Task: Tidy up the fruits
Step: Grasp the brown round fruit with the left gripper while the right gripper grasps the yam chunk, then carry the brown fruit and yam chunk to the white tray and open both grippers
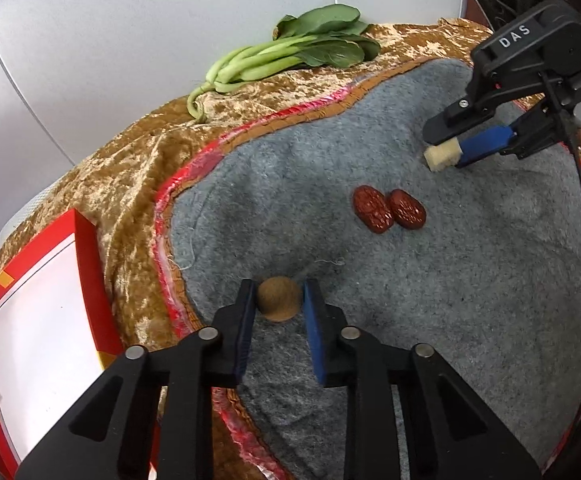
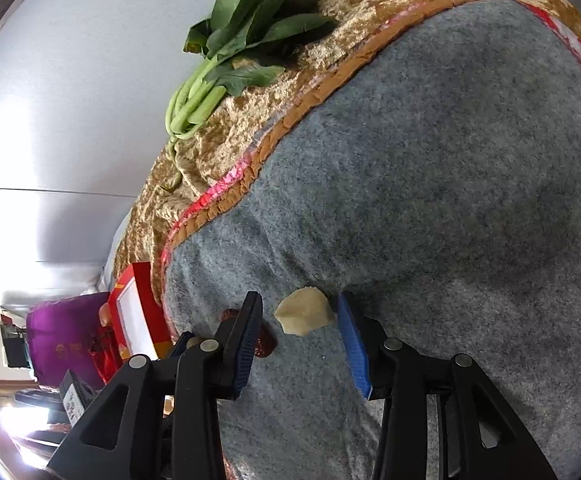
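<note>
Here the round brown fruit [image 1: 279,299] sits on the grey felt mat [image 1: 470,280], near the mat's edge, with the left claw [image 1: 278,300] brought in on it from both sides: the black finger on one flank, the blue-padded one on the other, pads pressed against its skin. That grip across the widest part looks chosen so the ball cannot roll out when lifted. Farther in on the mat, two red dates [image 1: 388,209] lie touching each other, untouched by either claw. Beyond them the right claw [image 2: 298,314] straddles a pale, irregular chunk [image 2: 304,316]; in the right wrist view there is a clear gap on each side of the piece, so its fingers stand apart and have not yet gripped. The red box [image 1: 42,344] with the white inside lies off the mat beside the left claw, probably the place meant for the fruit. A bunch of leafy greens [image 1: 290,56] rests on the gold cloth [image 1: 130,176] covering the bench, well apart.
</note>
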`<state>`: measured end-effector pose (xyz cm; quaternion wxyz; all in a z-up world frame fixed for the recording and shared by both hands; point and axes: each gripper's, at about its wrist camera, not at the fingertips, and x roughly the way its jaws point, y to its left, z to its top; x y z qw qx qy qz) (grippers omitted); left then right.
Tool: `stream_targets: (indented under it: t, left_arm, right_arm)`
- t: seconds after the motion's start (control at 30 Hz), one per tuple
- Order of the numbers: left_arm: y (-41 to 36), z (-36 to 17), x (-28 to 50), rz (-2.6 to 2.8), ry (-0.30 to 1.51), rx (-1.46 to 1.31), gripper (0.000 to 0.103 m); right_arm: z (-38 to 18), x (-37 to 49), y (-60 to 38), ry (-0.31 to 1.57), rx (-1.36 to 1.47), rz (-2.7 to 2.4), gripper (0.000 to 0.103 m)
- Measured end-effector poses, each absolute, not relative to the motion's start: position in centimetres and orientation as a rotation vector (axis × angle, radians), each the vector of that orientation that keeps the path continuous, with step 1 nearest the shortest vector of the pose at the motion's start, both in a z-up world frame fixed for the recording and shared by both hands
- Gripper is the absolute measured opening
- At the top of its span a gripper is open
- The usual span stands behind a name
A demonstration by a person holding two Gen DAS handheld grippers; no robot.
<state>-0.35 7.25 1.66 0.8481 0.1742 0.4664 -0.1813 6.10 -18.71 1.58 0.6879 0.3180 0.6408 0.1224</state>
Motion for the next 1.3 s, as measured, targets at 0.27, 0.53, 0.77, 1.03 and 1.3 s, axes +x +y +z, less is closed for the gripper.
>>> stream_targets:
  t: [0.27, 0.53, 0.77, 1.03, 1.3]
  left_arm:
    - [7.4, 1.8, -0.3, -0.397, 0.993, 0.343, 0.021]
    - [8.1, 2.7, -0.6, -0.388, 0.977, 0.303, 0.021]
    - [10.8, 5.2, -1.7, -0.35, 0.914, 0.261, 0.021]
    - [17.8, 6.7, -4.0, -0.173, 0.919, 0.206, 0.022]
    - [26.2, 5.1, -4.6, 0.109, 1.049, 0.079, 0.022]
  right_arm:
    - [1.9, 6.0, -17.2, 1.418, 0.583, 0.278, 0.034]
    - [2.8, 5.8, -16.6, 1.387, 0.534, 0.296, 0.03]
    - [5.6, 5.0, -14.8, 1.295, 0.587, 0.435, 0.03]
    - [7.9, 2.5, -6.9, 1.222, 0.564, 0.713, 0.03]
    - [7.8, -1.2, 2.5, 1.202, 0.455, 0.921, 0.03]
